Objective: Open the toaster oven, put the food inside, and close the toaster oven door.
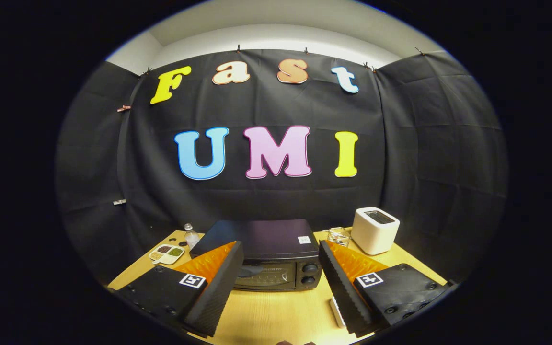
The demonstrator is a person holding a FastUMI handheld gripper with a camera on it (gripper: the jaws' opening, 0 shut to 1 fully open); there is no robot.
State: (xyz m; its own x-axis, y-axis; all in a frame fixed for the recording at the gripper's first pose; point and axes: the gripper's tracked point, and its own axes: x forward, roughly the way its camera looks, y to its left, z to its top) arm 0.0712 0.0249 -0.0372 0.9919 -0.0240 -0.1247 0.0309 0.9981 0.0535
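Note:
A black toaster oven (261,239) stands on the wooden table (276,311), its glass door (266,277) shut, with two knobs (309,274) at the right of the front. My gripper (281,258) hangs open above the table, its two fingers spread wide to either side of the oven's front, touching nothing. Just inside the right finger (348,292), a small white object (337,312) lies on the table, partly hidden by the finger. I cannot tell what it is.
A white pop-up toaster (374,230) stands to the right of the oven, with a clear glass (339,236) between them. To the oven's left are a small water bottle (191,235) and a white divided dish (166,253) of seeds or spices. Black cloth walls enclose the table.

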